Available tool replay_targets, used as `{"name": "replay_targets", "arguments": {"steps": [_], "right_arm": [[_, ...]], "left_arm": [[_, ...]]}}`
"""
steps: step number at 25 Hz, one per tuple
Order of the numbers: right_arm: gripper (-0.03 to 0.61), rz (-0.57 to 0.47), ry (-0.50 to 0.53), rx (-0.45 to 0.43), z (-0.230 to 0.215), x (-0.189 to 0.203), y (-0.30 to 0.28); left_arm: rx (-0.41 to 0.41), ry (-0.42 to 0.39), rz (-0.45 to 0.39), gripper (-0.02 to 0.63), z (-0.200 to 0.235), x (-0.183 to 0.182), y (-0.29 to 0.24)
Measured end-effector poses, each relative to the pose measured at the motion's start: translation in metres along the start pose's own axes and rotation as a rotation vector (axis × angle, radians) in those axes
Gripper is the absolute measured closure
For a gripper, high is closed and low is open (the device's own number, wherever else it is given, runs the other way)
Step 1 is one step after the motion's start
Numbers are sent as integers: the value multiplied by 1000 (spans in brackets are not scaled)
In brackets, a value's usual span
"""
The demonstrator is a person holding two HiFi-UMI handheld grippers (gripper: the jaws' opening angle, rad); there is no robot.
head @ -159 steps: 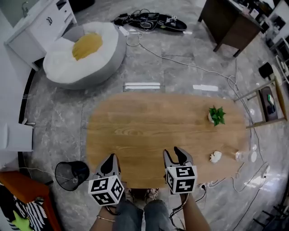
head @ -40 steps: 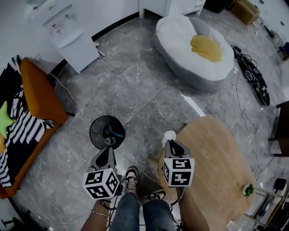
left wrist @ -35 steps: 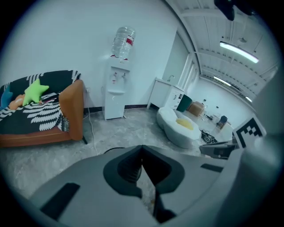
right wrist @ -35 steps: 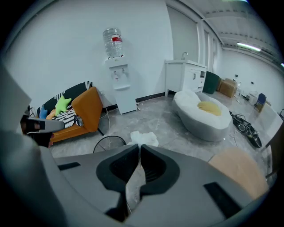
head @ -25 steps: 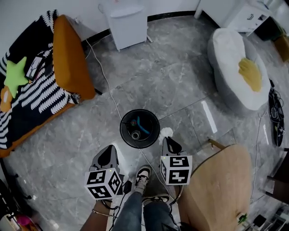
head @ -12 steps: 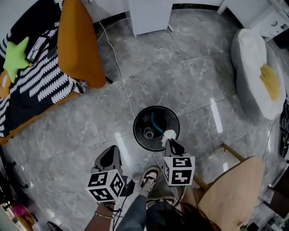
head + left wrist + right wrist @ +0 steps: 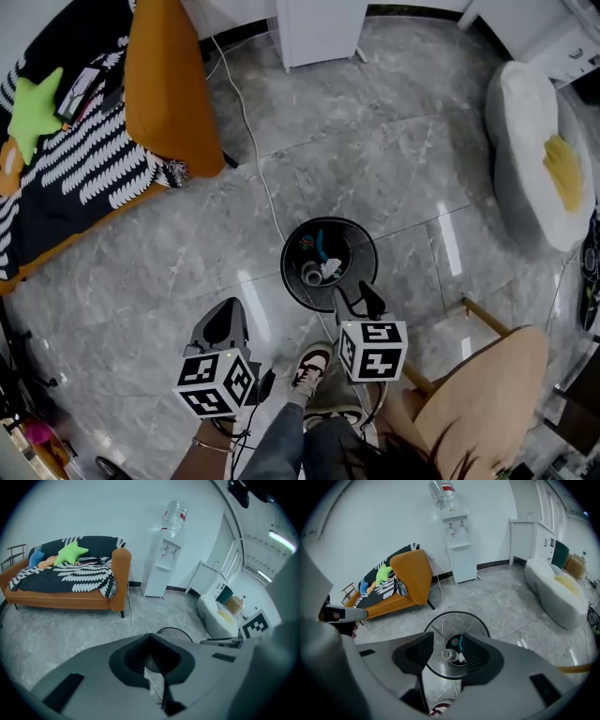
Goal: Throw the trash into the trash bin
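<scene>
A black wire-mesh trash bin stands on the grey floor just ahead of my grippers. A crumpled white paper ball lies inside it, beside a clear bottle and a blue scrap. My right gripper hangs over the bin's near rim; its jaws are opening and nothing is between them. The right gripper view looks between the parted jaws down into the bin, with the paper at the bottom. My left gripper is shut and empty, left of the bin. The bin's rim shows beyond its jaws.
An orange sofa with a striped blanket sits at the far left. A white cable runs across the floor to the bin. A water dispenser stands at the wall, a beanbag at right, a wooden table near right. The person's shoes are below.
The white paper ball was between the right gripper's jaws over the bin; now it lies inside the bin and those jaws stand apart. Both grippers sank toward the bin earlier.
</scene>
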State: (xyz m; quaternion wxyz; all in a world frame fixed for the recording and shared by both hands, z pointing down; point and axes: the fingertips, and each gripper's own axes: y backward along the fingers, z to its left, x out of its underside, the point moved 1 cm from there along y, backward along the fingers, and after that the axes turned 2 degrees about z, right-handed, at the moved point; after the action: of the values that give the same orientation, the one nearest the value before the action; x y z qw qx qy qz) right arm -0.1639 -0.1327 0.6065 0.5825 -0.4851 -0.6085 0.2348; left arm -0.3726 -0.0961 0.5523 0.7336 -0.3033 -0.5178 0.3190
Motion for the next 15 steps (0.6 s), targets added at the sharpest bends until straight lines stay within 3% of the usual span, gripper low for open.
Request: {"name": "replay_targets", "arguments": {"steps": [15], "right_arm": [[430, -45, -29, 24, -15, -1, 37]], "left_arm": [[29, -24, -10, 621, -29, 0, 11]]}}
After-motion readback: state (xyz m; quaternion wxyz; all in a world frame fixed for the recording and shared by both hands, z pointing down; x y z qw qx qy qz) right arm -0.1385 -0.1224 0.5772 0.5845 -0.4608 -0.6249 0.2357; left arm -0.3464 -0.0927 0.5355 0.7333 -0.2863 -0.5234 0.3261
